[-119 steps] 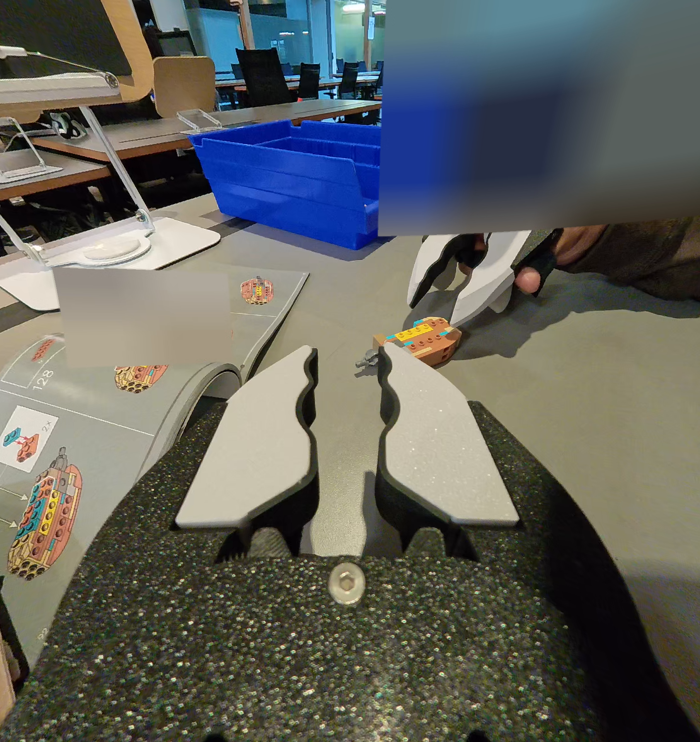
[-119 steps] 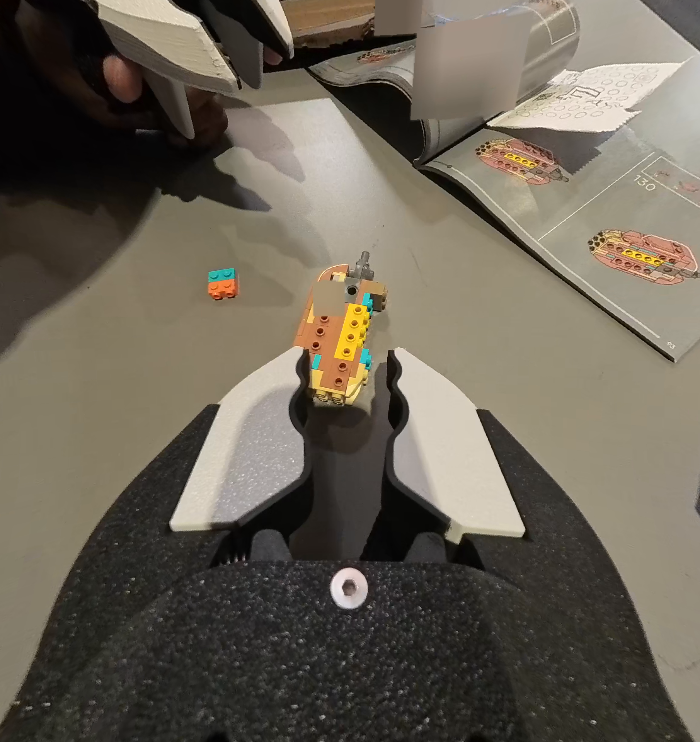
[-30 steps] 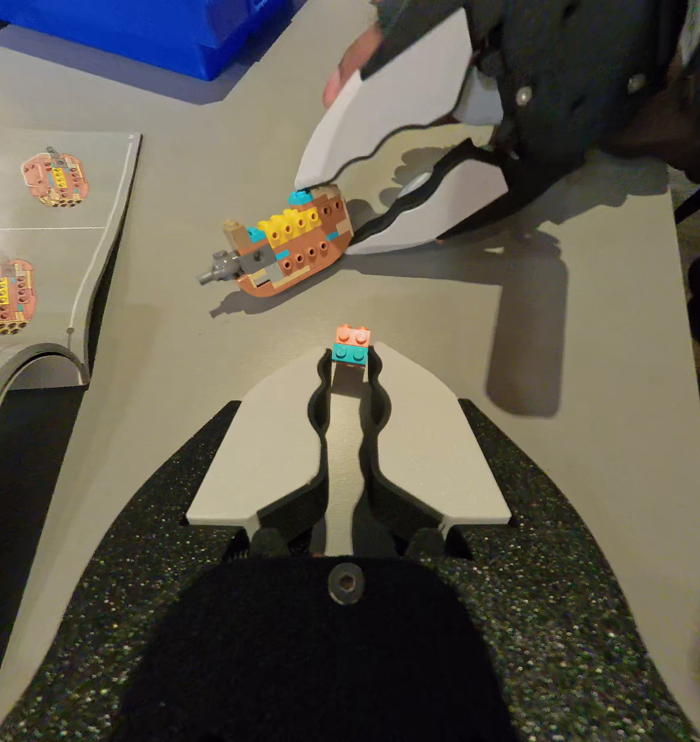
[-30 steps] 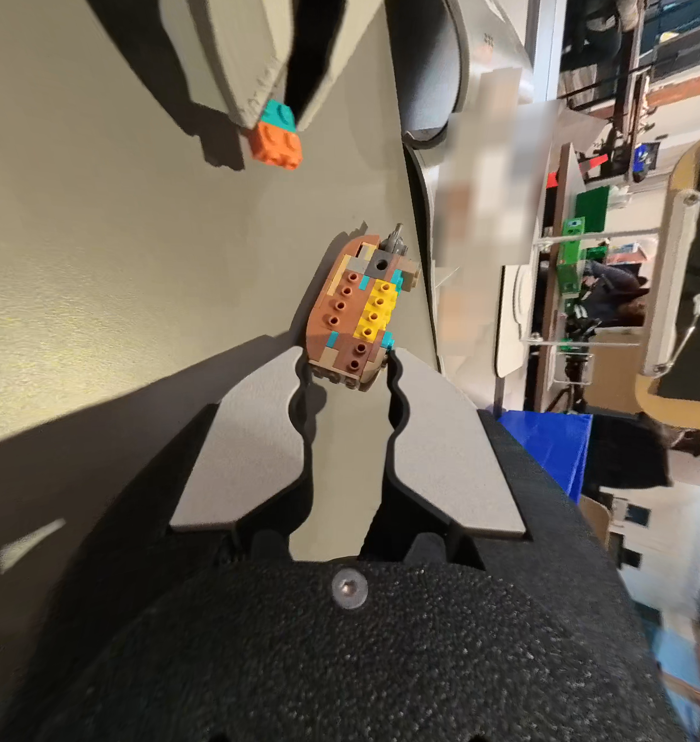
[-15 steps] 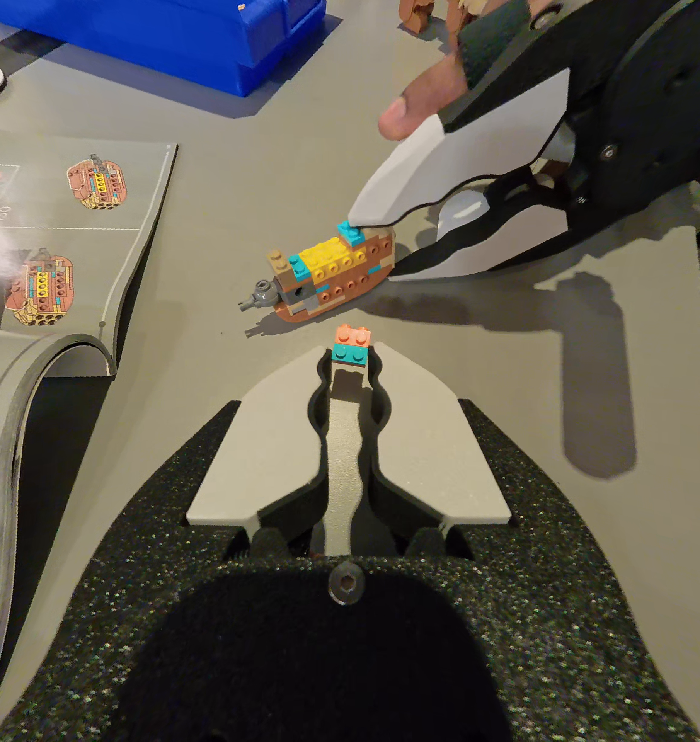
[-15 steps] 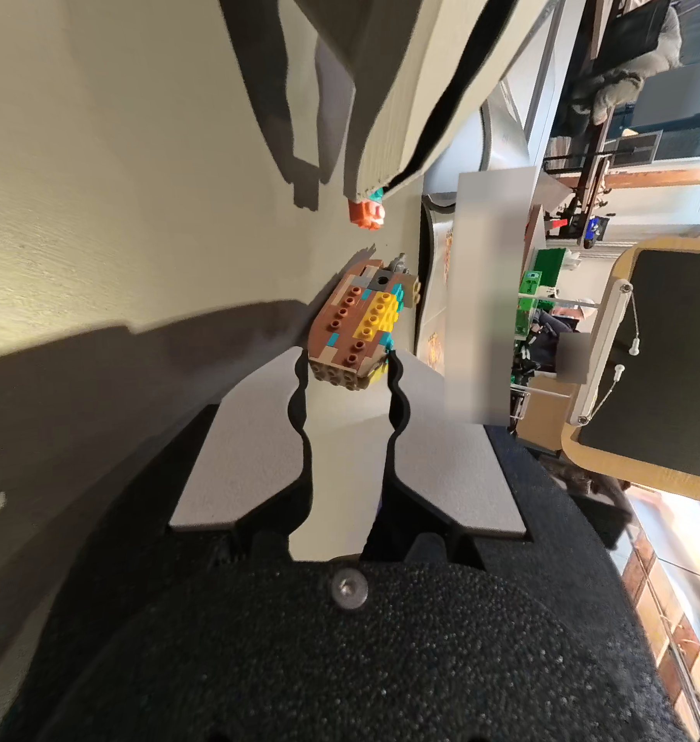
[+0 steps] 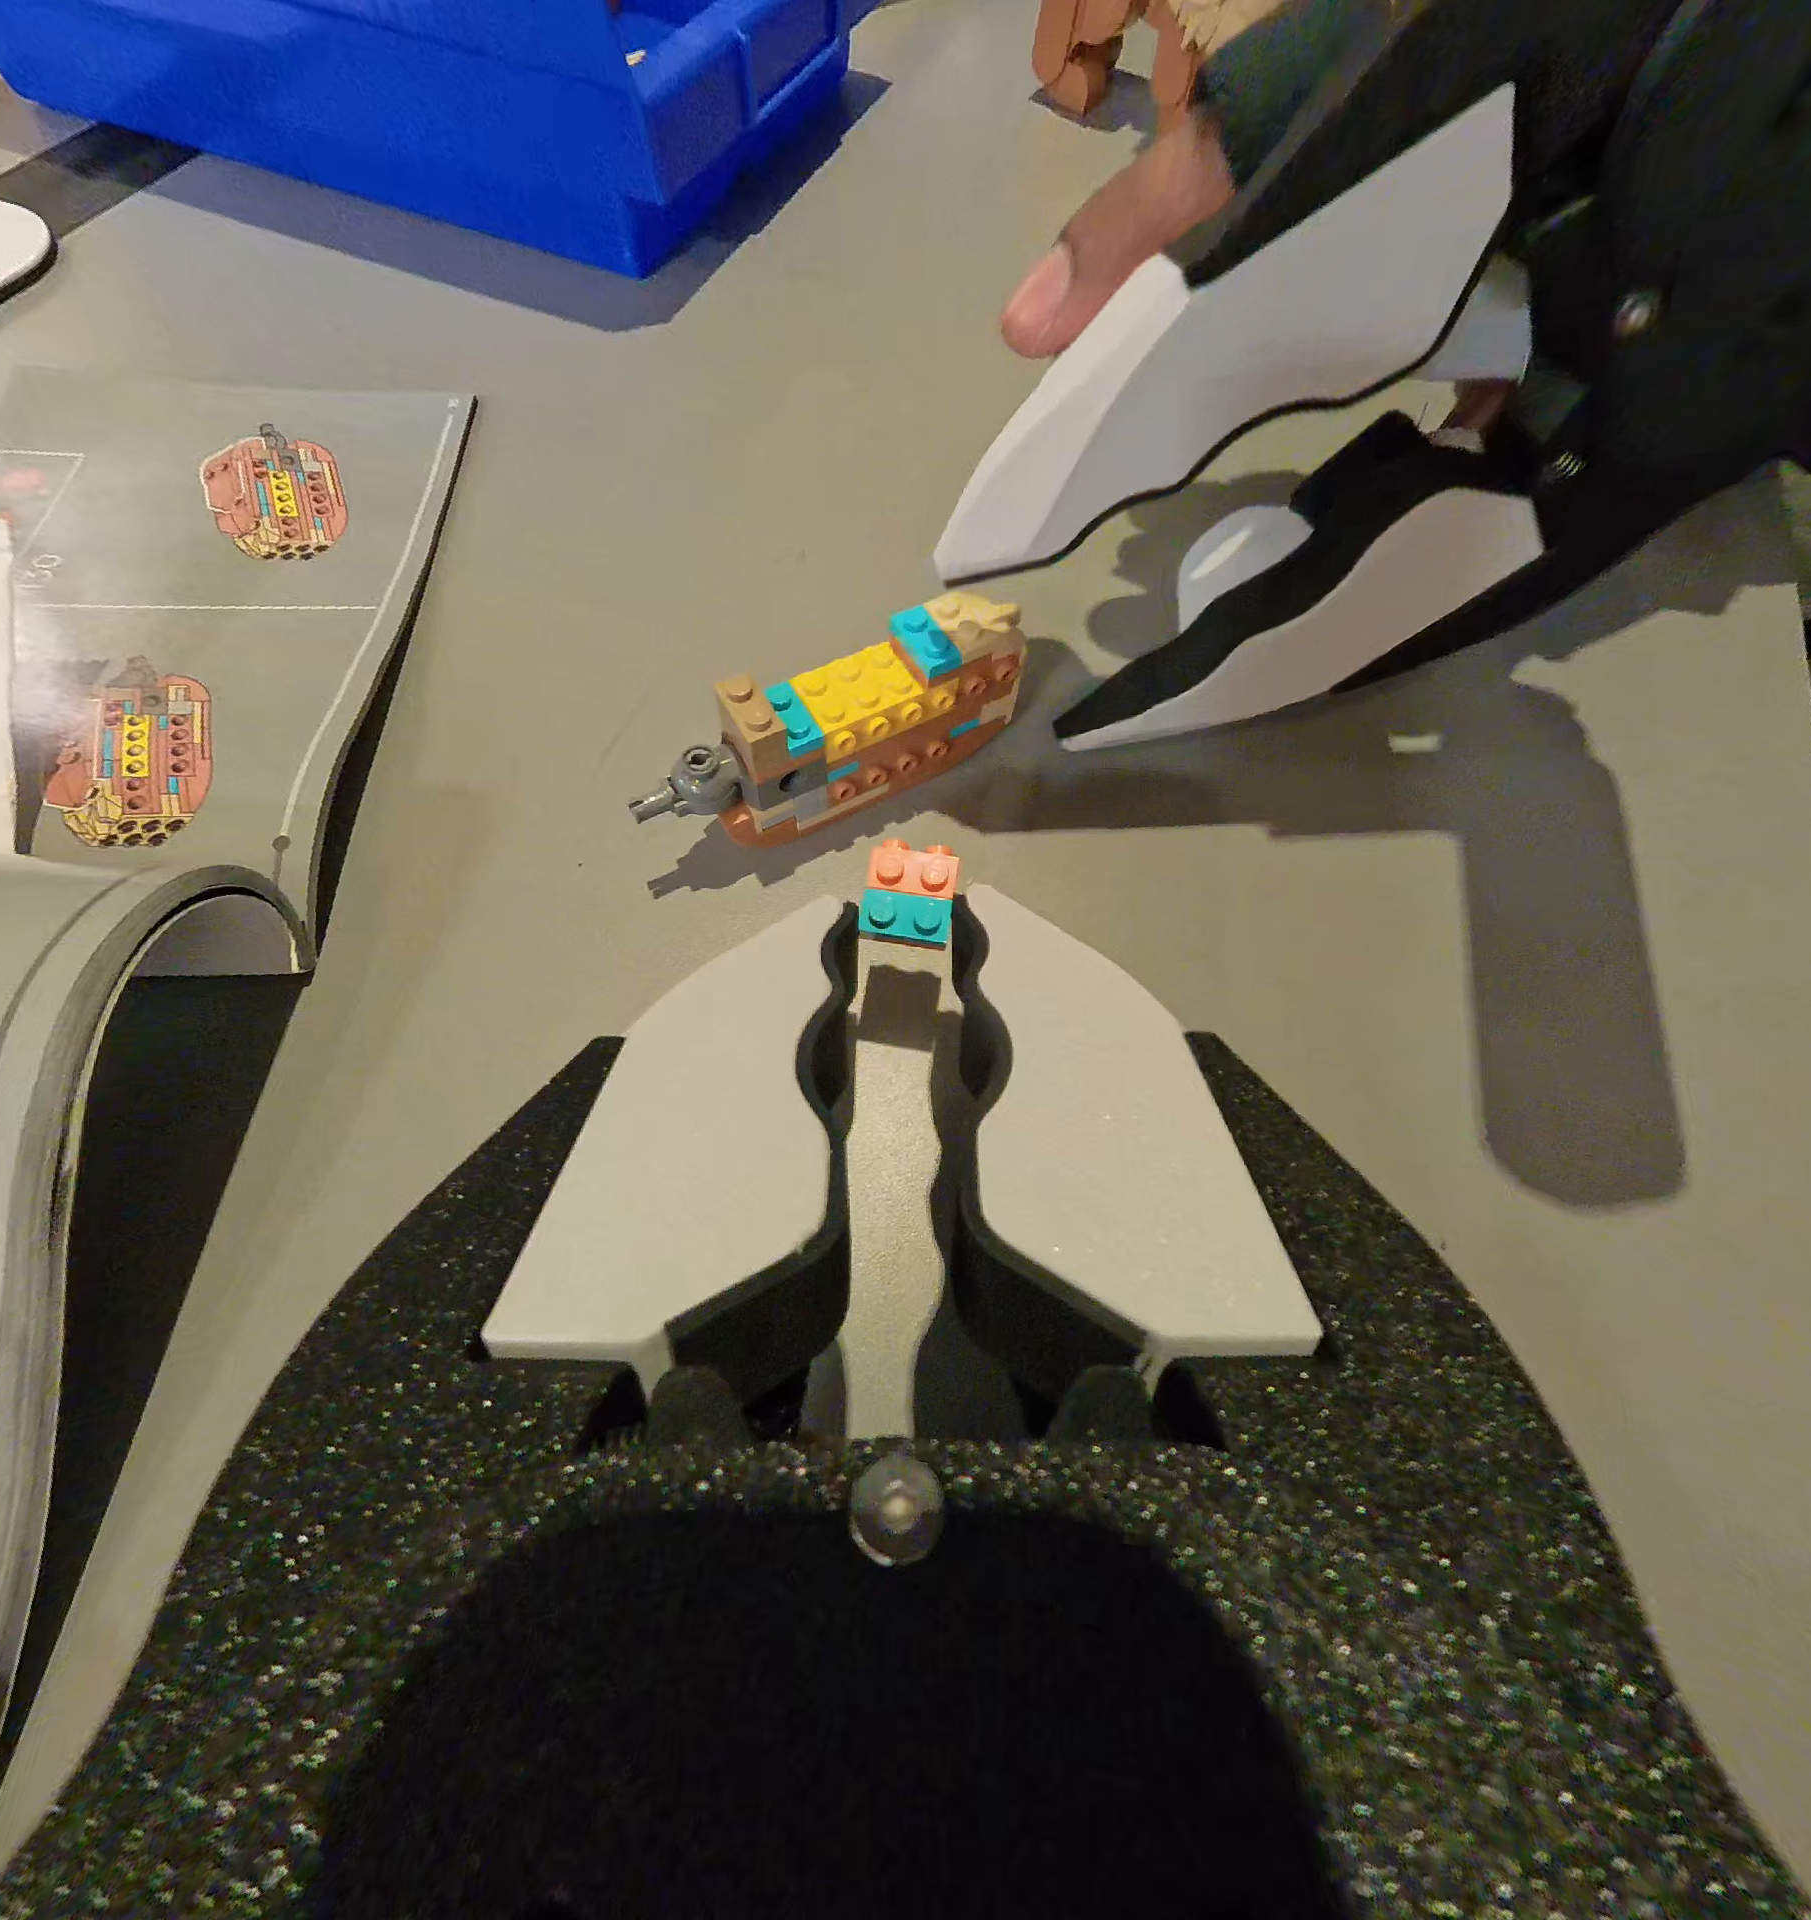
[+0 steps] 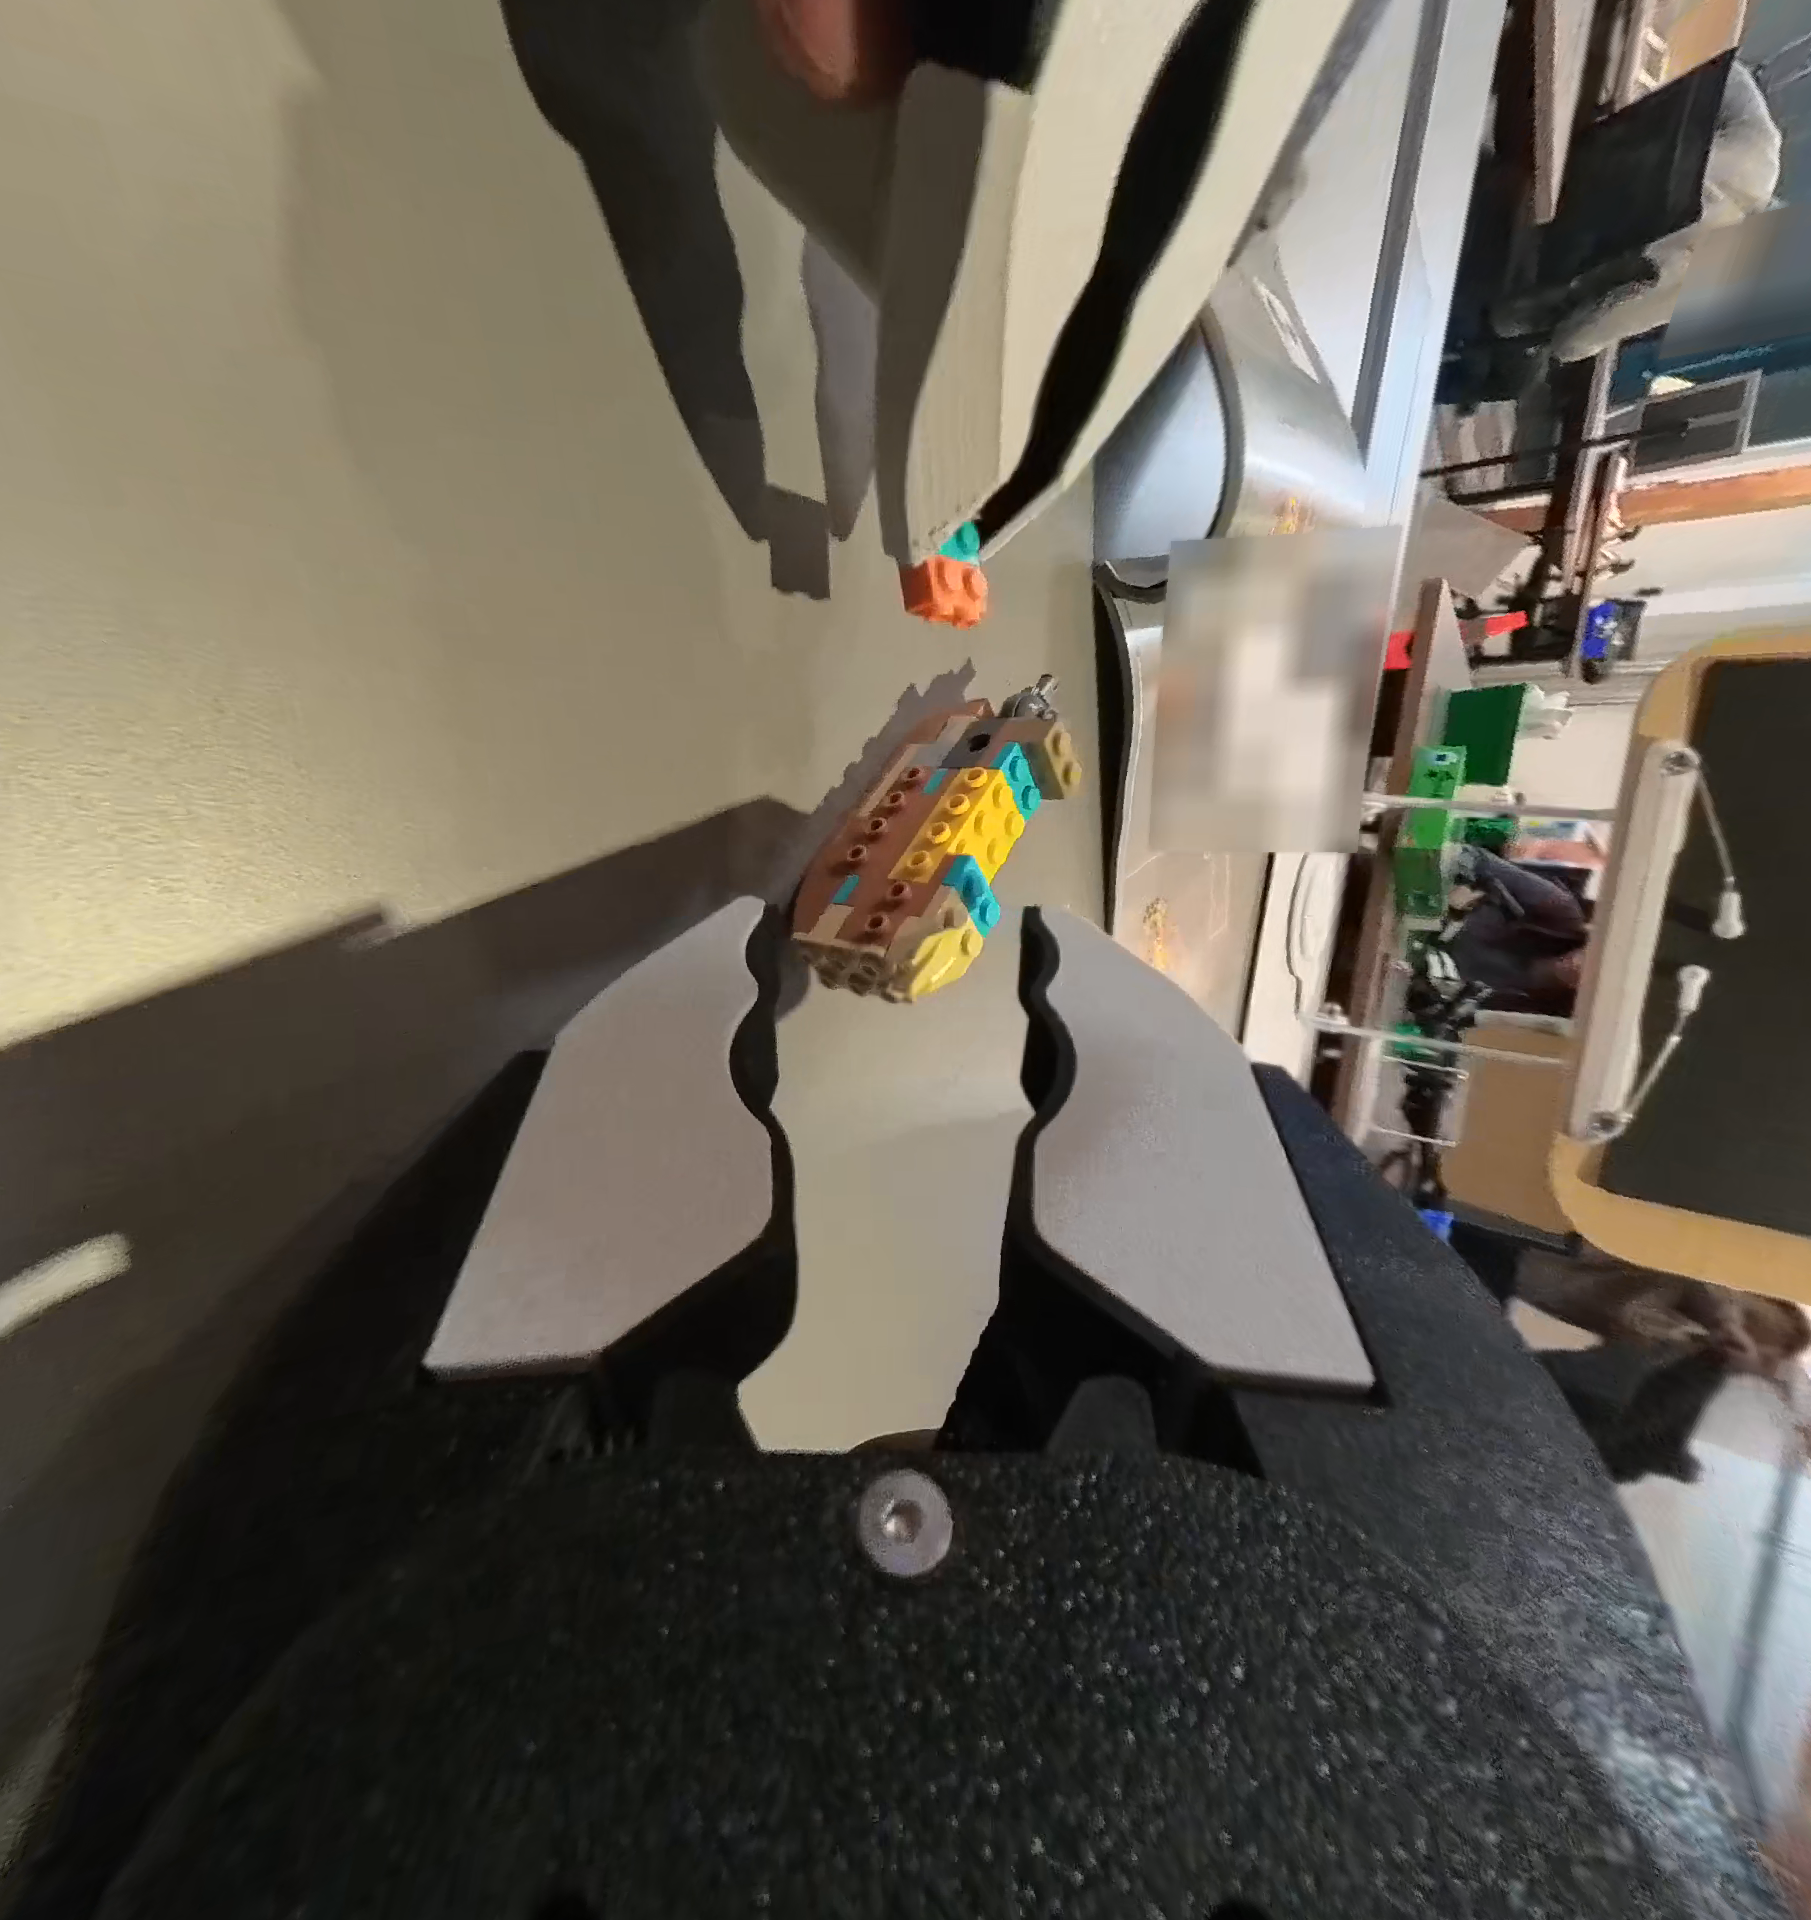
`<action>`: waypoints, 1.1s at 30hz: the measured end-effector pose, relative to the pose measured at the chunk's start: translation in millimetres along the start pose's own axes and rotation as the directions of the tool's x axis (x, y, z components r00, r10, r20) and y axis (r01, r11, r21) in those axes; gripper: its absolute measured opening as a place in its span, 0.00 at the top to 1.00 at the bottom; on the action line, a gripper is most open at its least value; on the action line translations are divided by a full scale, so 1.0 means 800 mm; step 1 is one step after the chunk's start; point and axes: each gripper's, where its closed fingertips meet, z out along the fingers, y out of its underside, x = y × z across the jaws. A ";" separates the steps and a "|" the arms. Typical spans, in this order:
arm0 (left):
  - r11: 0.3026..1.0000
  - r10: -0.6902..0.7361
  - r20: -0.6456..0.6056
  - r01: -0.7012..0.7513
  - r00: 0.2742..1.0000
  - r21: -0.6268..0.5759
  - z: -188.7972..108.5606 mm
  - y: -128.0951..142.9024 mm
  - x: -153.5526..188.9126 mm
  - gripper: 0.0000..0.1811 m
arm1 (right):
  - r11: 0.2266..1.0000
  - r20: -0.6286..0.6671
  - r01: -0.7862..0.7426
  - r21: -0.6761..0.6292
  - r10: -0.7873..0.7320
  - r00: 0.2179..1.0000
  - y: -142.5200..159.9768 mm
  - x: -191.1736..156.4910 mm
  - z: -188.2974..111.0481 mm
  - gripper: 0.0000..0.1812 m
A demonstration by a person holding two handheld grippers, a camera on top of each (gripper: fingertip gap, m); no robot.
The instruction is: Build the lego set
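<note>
- Left tongs (image 7: pixel 906 914) clamped on teal-and-orange brick stack (image 7: pixel 909 891), held just short of ship model (image 7: pixel 859 727) for attaching.
- Right tongs (image 8: pixel 890 925) open, straddling model's stern on table (image 7: pixel 1296 1039), probably to steady it.

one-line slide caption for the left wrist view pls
Left gripper pinches a small stacked orange-and-teal brick pair beside the brown-and-yellow brick boat on the grey table, right gripper open nearby.

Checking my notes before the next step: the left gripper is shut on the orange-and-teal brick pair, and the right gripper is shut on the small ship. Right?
Partly. The right gripper is open: the right wrist view shows its fingers clear of the small ship. The left gripper is indeed shut on the orange-and-teal brick pair.
</note>
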 end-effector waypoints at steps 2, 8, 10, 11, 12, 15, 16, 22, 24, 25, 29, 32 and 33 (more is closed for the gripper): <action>1.000 0.002 0.000 -0.002 1.000 0.004 0.000 0.000 0.000 0.91 | 0.997 0.037 -0.066 0.046 0.065 0.997 0.000 0.002 -0.006 0.75; 1.000 -0.004 0.003 0.004 1.000 0.014 -0.001 -0.002 -0.001 0.91 | 0.942 0.173 -0.316 0.116 0.294 0.940 0.028 0.009 -0.014 0.76; 1.000 -0.006 0.002 0.006 1.000 0.016 -0.002 -0.002 -0.001 0.91 | 0.918 0.213 -0.379 0.116 0.349 0.912 0.039 0.007 -0.013 0.76; 1.000 -0.007 0.003 0.007 1.000 0.017 -0.002 -0.002 -0.001 0.91 | 0.908 0.233 -0.403 0.115 0.369 0.900 0.043 0.006 -0.012 0.76; 1.000 -0.007 0.003 0.007 1.000 0.017 -0.002 -0.002 -0.001 0.91 | 0.899 0.256 -0.423 0.115 0.384 0.887 0.045 0.004 -0.011 0.76; 1.000 -0.010 0.003 0.010 1.000 0.019 -0.002 -0.002 -0.002 0.91 | 0.875 0.332 -0.469 0.119 0.410 0.849 0.042 -0.006 -0.010 0.76; 1.000 -0.012 0.003 0.012 1.000 0.021 -0.002 -0.003 -0.002 0.91 | 0.871 0.350 -0.476 0.119 0.412 0.842 0.040 -0.008 -0.009 0.76; 1.000 -0.016 0.001 0.016 1.000 0.023 -0.002 -0.003 -0.002 0.91 | 0.873 0.385 -0.475 0.113 0.402 0.831 0.031 -0.017 -0.003 0.76; 1.000 -0.016 0.001 0.016 1.000 0.025 -0.002 -0.003 -0.002 0.91 | 0.872 0.391 -0.477 0.115 0.401 0.828 0.028 -0.018 -0.002 0.76; 1.000 -0.016 0.001 0.016 1.000 0.025 -0.002 -0.003 -0.003 0.91 | 0.871 0.394 -0.477 0.116 0.401 0.827 0.027 -0.019 -0.002 0.76; 1.000 -0.013 0.001 0.013 1.000 0.023 -0.002 -0.003 -0.002 0.91 | 0.869 0.399 -0.479 0.124 0.398 0.826 0.022 -0.019 -0.002 0.77; 1.000 -0.016 0.003 0.016 1.000 0.025 -0.002 -0.003 -0.003 0.91 | 0.868 0.404 -0.478 0.131 0.394 0.826 0.017 -0.020 -0.002 0.77; 0.999 -0.017 0.004 0.017 1.000 0.027 -0.003 -0.004 -0.003 0.91 | 0.870 0.406 -0.476 0.131 0.391 0.826 0.015 -0.021 -0.002 0.77</action>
